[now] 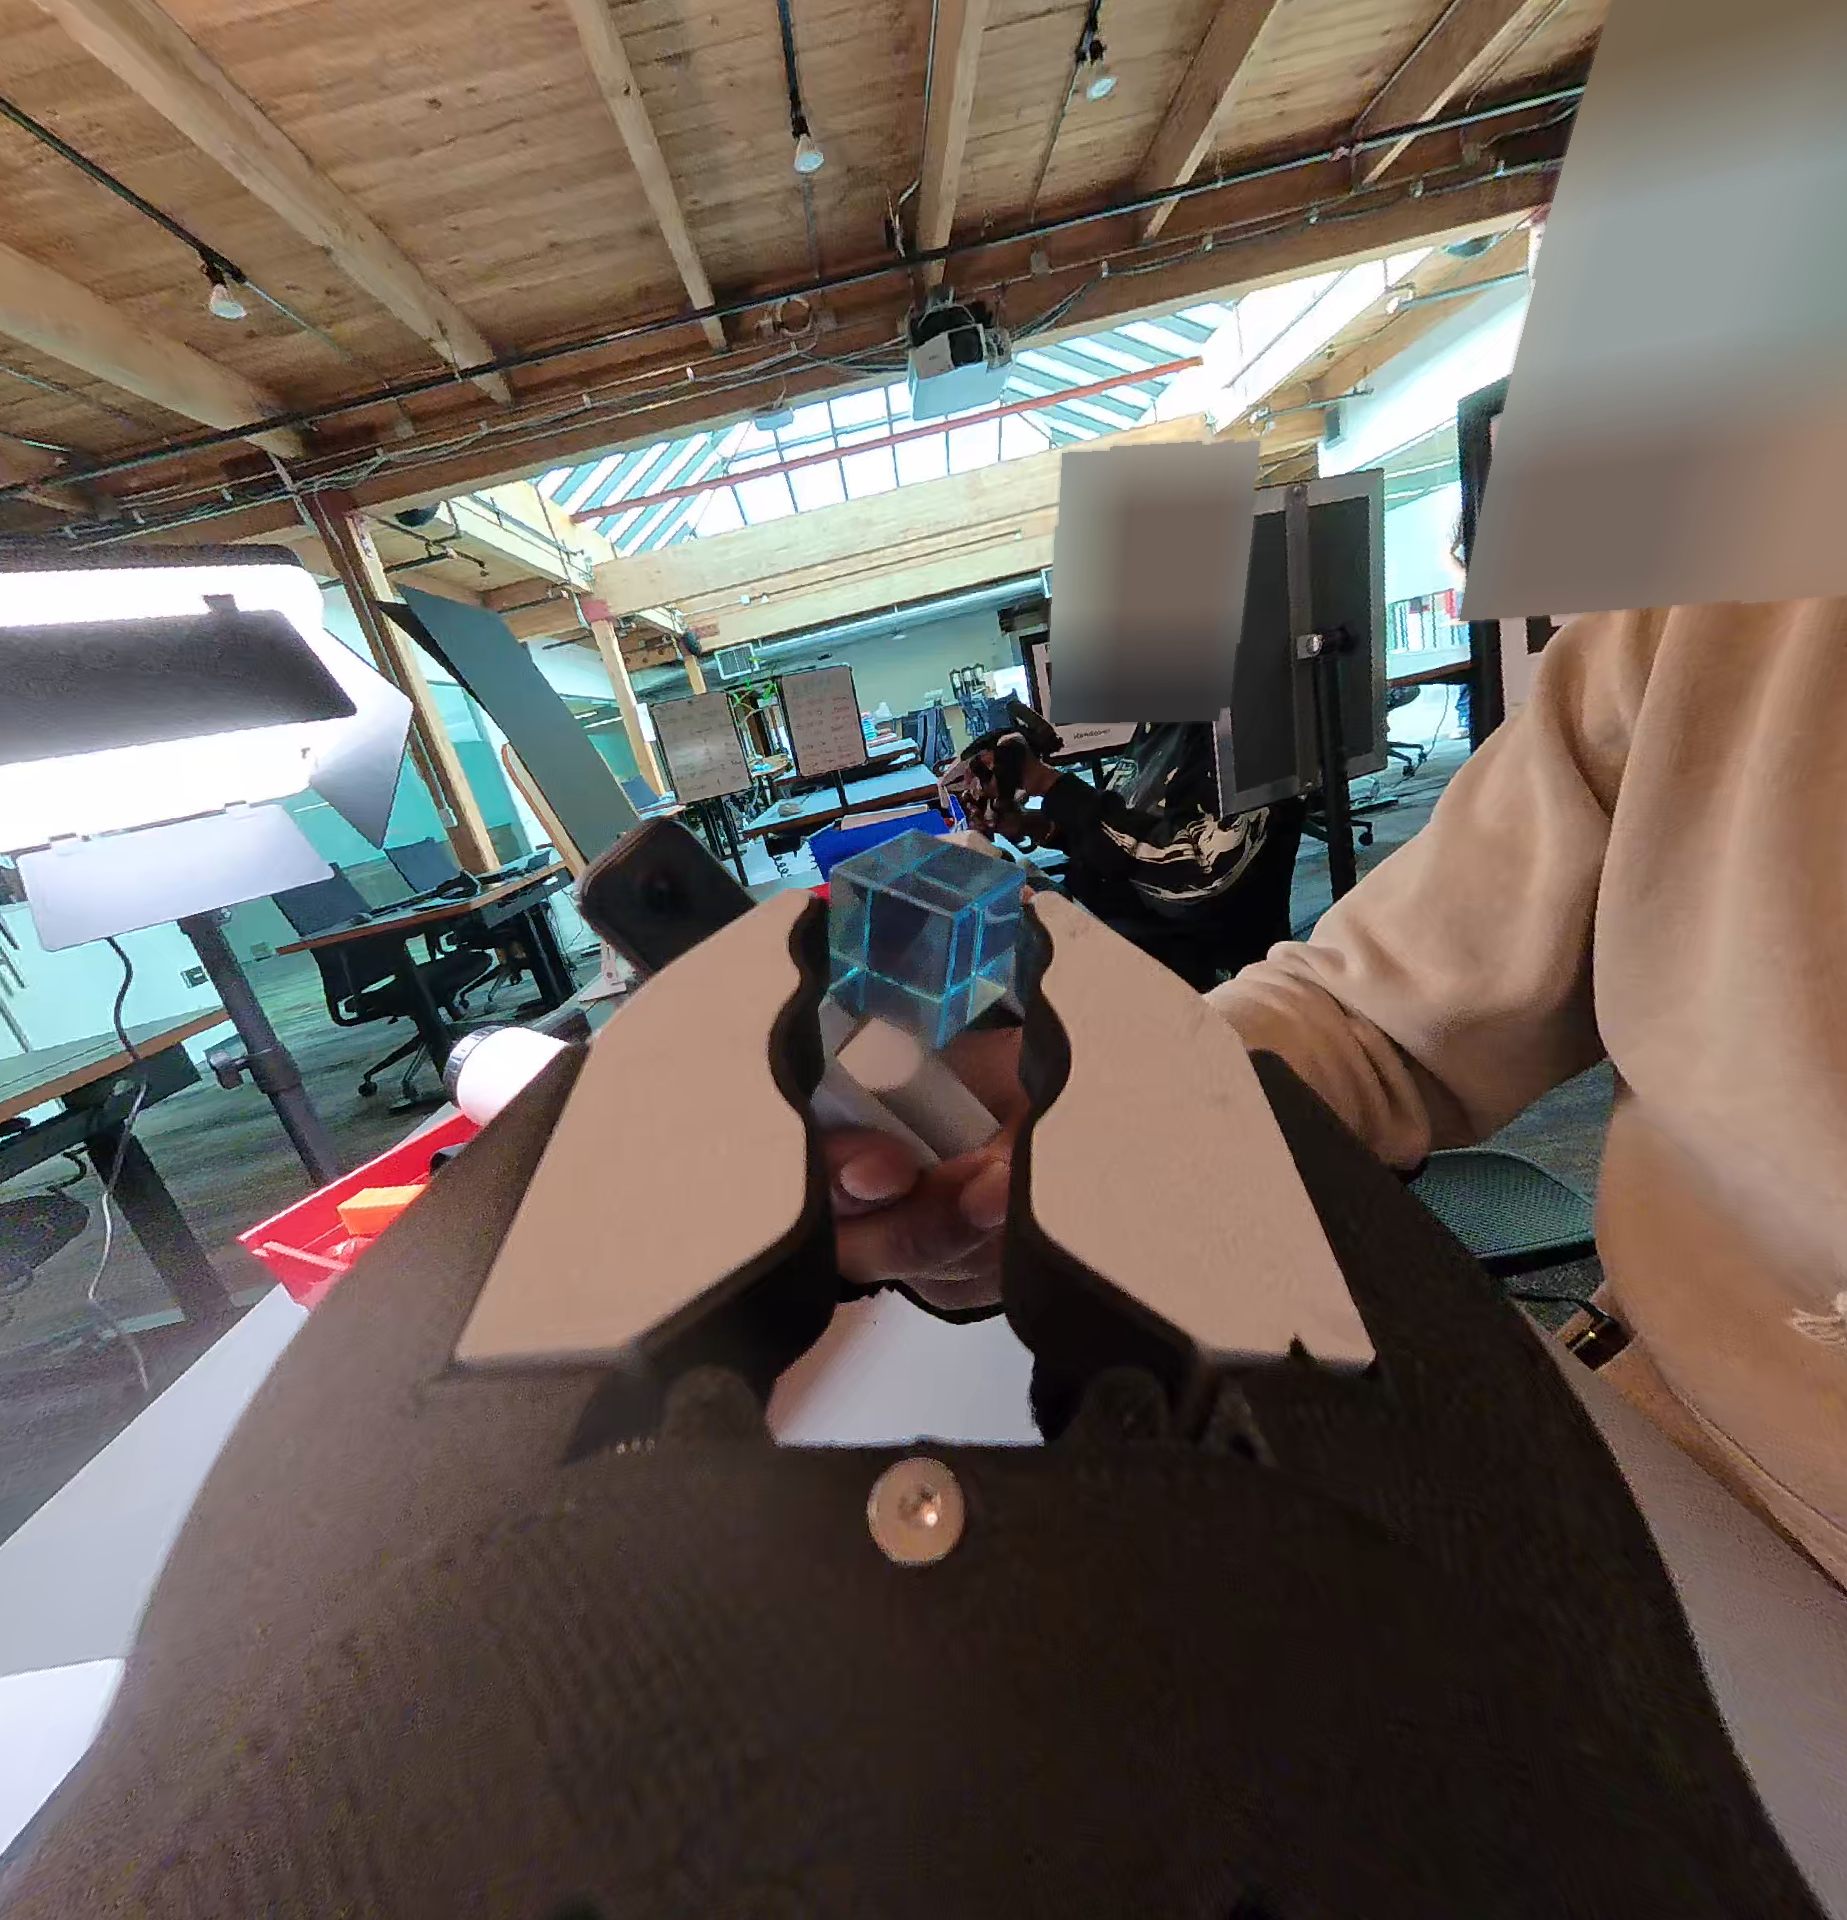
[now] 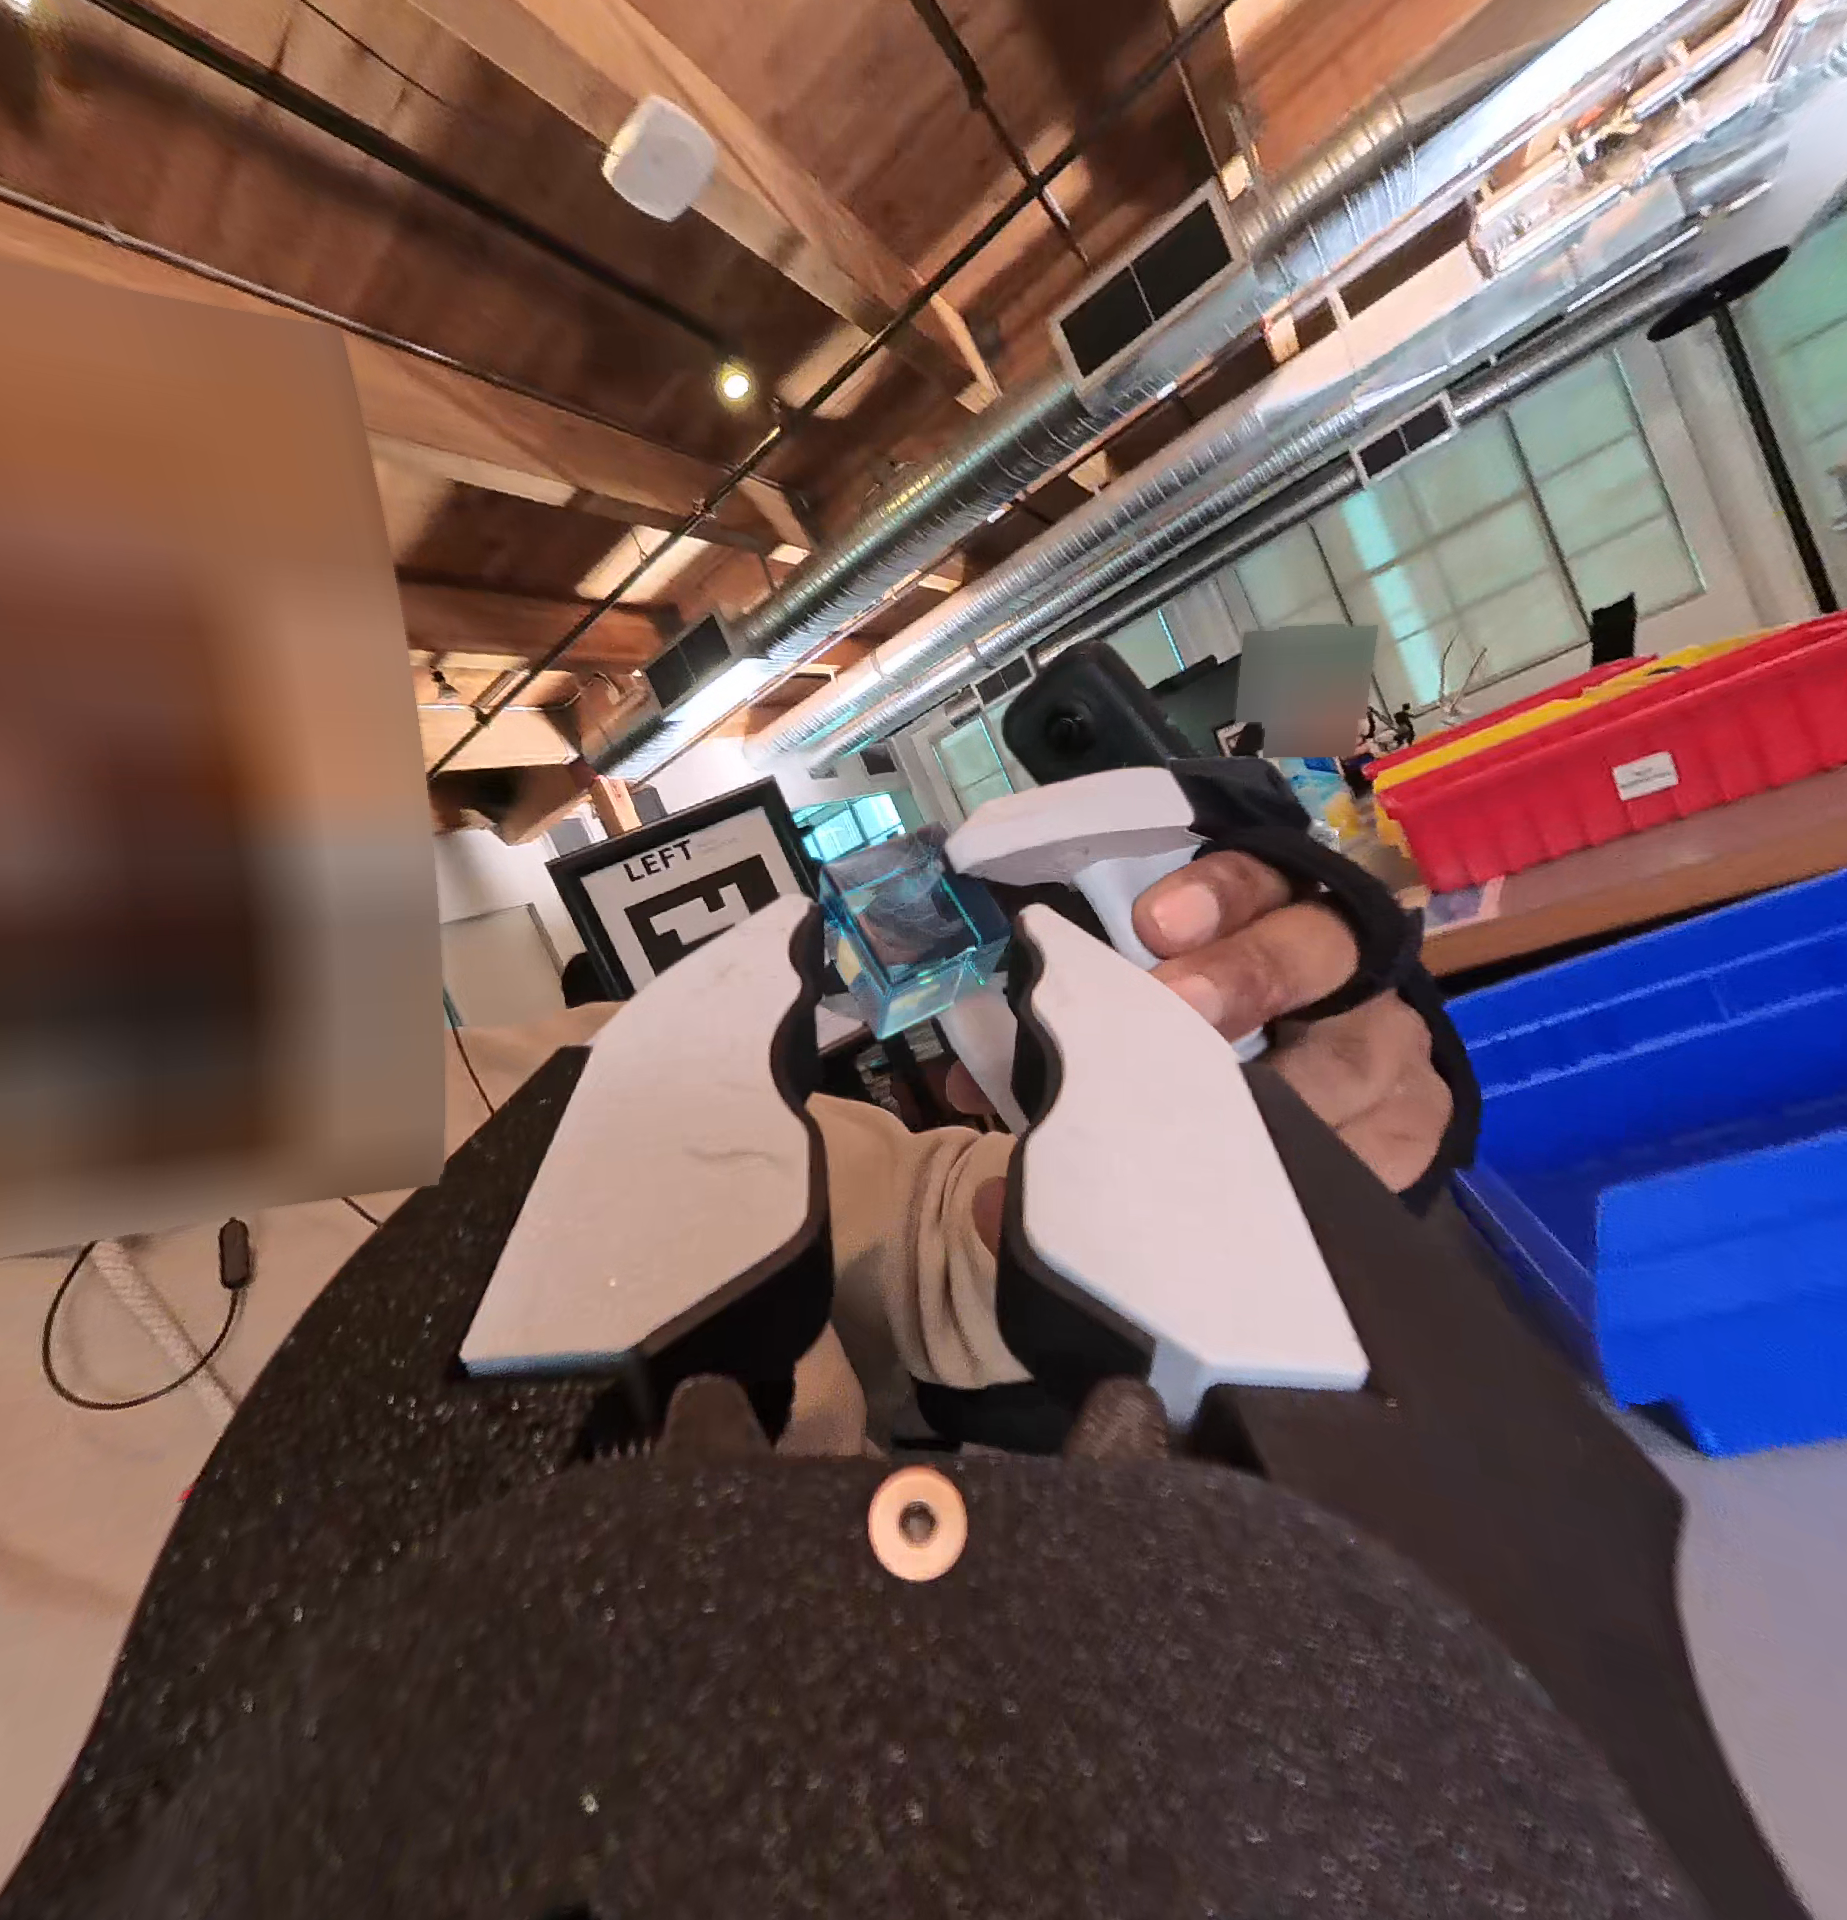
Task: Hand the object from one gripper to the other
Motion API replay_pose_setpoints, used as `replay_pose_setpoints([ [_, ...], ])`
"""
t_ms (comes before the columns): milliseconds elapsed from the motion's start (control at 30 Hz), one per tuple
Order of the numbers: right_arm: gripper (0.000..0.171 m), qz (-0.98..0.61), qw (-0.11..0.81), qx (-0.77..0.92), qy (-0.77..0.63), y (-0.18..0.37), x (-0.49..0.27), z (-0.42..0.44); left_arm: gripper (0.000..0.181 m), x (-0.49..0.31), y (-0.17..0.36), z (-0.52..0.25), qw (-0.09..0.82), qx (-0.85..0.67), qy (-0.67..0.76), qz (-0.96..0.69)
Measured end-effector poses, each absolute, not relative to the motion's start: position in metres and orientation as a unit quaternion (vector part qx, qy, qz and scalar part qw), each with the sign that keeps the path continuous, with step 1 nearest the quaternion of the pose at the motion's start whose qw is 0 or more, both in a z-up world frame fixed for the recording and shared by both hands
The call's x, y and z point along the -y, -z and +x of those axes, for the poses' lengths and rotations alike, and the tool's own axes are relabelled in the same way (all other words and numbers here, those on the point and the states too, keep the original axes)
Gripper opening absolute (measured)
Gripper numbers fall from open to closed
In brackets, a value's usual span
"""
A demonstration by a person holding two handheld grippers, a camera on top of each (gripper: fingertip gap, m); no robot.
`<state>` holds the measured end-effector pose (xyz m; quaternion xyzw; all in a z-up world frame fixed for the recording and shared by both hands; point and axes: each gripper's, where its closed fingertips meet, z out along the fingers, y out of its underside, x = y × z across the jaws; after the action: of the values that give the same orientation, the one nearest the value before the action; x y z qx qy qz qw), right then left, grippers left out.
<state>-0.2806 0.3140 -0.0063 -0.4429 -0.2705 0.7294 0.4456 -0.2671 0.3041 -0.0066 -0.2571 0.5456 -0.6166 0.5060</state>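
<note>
The cube [image 1: 924, 940] sits mid-handover between both sets of tips, the left gripper [image 1: 924, 925] and right gripper [image 2: 914, 940] each narrowed around it, so one release apparently remains.

My side: white table [image 1: 88, 1538] under the left gripper view, red bin [image 1: 327, 1236] sitting on it. Right view shows a wooden counter [image 2: 1625, 894] carrying red bins [image 2: 1646, 769]; blue bins [image 2: 1677, 1143] lower, support surface unclear.
</note>
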Motion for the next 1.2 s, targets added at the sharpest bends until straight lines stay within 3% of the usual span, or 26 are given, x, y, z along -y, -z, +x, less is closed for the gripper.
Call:
replay_pose_setpoints([
  [133, 0.028, -0.46, 0.505, 0.272, -0.678, 0.005, -0.323, -0.276, 0.034, -0.316, 0.009, -0.264, 0.516, -0.539, 0.599, -0.29],
  [267, 0.027, -0.499, 0.609, 0.306, -0.536, 0.001, -0.337, -0.252, 0.009, -0.347, 0.016, -0.257, 0.509, -0.501, 0.59, -0.377],
  [433, 0.027, -0.532, 0.718, 0.391, -0.222, 0.009, -0.352, -0.238, 0.027, -0.357, 0.03, -0.253, 0.423, -0.485, 0.629, -0.436],
  [600, 0.027, -0.467, 0.734, 0.488, 0.065, 0.026, -0.357, -0.251, 0.042, -0.347, 0.027, -0.247, 0.234, -0.403, 0.75, -0.47],
  [700, 0.027, -0.43, 0.718, 0.526, 0.152, 0.039, -0.358, -0.26, 0.028, -0.351, 0.04, -0.242, 0.234, -0.407, 0.728, -0.5],
  [800, 0.027, -0.477, 0.718, 0.503, 0.062, 0.038, -0.361, -0.26, 0.028, -0.354, 0.034, -0.246, 0.296, -0.434, 0.702, -0.48],
  [933, 0.038, -0.572, 0.669, 0.392, -0.267, 0.026, -0.356, -0.256, 0.028, -0.355, 0.023, -0.255, 0.446, -0.482, 0.63, -0.415],
  [1033, 0.04, -0.579, 0.597, 0.339, -0.44, 0.026, -0.35, -0.263, 0.029, -0.337, 0.012, -0.26, 0.482, -0.491, 0.635, -0.352],
  [1100, 0.04, -0.559, 0.566, 0.364, -0.485, 0.03, -0.336, -0.276, 0.029, -0.33, 0.015, -0.257, 0.477, -0.503, 0.635, -0.342],
  [1200, 0.027, -0.532, 0.621, 0.383, -0.43, 0.025, -0.334, -0.281, 0.029, -0.323, 0.013, -0.26, 0.457, -0.502, 0.658, -0.326],
])
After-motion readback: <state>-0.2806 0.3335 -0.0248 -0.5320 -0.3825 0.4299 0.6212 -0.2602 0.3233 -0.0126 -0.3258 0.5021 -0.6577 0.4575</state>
